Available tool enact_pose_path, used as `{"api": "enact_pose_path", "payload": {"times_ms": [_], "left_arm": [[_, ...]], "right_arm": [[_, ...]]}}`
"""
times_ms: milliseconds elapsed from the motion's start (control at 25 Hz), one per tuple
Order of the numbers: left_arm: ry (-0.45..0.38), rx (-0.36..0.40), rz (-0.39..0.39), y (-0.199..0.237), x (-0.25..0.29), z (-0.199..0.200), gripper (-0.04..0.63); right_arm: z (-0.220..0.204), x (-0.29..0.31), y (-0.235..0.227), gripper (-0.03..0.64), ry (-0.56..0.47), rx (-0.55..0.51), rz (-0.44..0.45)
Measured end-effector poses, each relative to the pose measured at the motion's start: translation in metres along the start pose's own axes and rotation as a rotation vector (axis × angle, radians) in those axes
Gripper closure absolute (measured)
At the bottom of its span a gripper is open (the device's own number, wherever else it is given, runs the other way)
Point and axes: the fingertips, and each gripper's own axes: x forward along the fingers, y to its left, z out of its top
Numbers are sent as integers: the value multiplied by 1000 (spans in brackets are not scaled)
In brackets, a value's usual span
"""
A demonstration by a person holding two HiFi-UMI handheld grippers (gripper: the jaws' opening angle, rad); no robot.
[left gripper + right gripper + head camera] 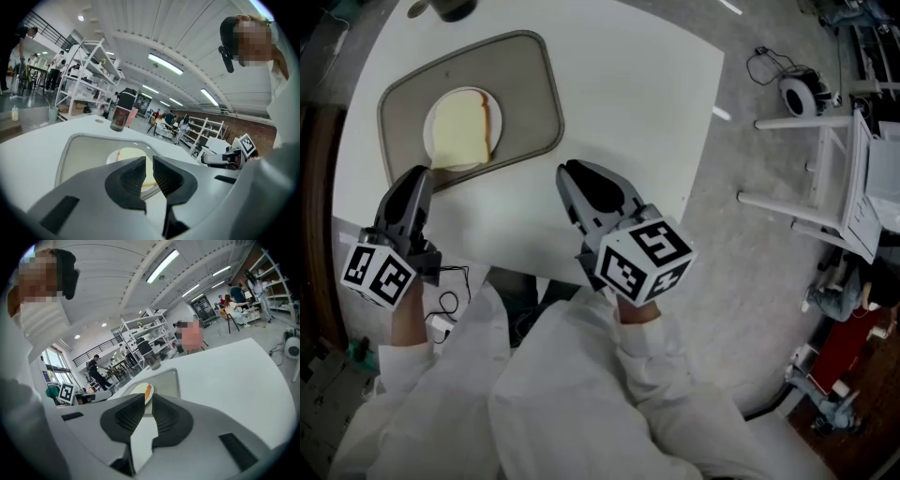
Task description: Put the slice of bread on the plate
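A grey tray (530,103) with a raised rim lies on the white desk (628,94). A round white plate (429,131) sits in the tray's left half. The slice of bread (461,131) lies flat on the plate, pale on top, with a brown crust along its right edge. Beyond the tray's far edge stands a dark cup (119,115); what it holds cannot be seen, and the band on its side is too blurred to read.

No writing can be read on any of these. The cube on each hand-held gripper bears black-and-white square markers.

The left hand-held gripper (414,178) is at the tray's near left corner, pointing towards the plate. In the left gripper view its jaws stand a narrow slot apart with nothing between them; the plate and bread show through the gap further off.

The right hand-held gripper (567,169) is over bare desk just beside the tray's near right corner. In the right gripper view its jaws are likewise only slightly apart and grip nothing, and the plate's rim shows beyond their tips.
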Motion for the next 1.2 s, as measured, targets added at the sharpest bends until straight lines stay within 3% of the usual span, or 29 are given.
{"api": "enact_pose_path", "payload": {"times_ms": [360, 760, 1200], "left_arm": [[-33, -2, -40, -105, -20, -28, 546], [-20, 1, -68, -192, -39, -64, 546], [1, -16, -79, -242, -48, -86, 551]], "right_arm": [[-13, -99, 1, 565, 2, -52, 68], [-31, -148, 23, 566, 11, -124, 170], [-48, -171, 34, 574, 38, -133, 172]]}}
